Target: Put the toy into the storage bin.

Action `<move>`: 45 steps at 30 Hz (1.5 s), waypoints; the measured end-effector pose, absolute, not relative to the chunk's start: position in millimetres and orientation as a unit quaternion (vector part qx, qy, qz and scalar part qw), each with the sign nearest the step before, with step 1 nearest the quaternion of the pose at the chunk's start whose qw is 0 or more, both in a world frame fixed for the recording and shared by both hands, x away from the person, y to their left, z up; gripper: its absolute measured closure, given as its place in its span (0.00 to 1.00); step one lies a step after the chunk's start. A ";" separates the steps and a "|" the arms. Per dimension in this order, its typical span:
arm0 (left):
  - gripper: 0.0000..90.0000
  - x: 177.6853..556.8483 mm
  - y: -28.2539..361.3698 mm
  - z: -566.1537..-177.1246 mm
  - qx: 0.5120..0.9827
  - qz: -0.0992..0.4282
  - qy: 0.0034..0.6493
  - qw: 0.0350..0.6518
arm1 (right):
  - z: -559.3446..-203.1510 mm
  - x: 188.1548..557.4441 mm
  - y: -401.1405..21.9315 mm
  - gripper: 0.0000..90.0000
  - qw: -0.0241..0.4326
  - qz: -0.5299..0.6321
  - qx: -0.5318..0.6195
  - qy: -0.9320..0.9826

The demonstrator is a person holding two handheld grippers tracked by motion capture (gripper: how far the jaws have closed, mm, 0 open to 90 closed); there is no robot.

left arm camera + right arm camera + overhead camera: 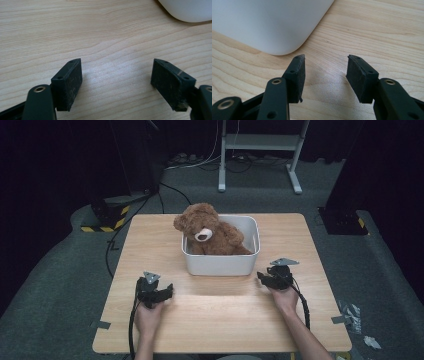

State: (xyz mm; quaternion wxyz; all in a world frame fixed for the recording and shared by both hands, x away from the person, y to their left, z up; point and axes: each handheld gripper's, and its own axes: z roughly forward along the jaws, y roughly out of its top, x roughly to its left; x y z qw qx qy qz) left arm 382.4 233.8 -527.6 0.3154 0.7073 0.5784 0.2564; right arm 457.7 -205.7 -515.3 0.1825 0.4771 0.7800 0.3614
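Your left tool [167, 291] rests on the table [220, 320] with its jaws wide apart and nothing between them; the white bin [220, 263] lies ahead of it and off to the right, well apart. The teddy bear [207, 232] sits in that bin at the table's middle, leaning toward the bin's left end, head above the rim. Your right tool [261, 276] is the nearer one: it sits just beside the bin's near right corner, jaws about half open and holding nothing. From there the bear lies forward and to the left, over the bin wall.
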 end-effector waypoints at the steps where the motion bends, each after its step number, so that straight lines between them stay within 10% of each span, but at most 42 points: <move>1: 0.28 382.4 233.7 -527.6 0.707 0.256 0.578 0.316 | -515.5 457.7 -205.5 0.54 0.184 0.361 0.477 0.780; 45: 0.28 382.4 234.0 -527.5 0.708 0.256 0.578 0.316 | -522.2 458.5 -196.7 0.43 0.205 0.342 0.458 0.795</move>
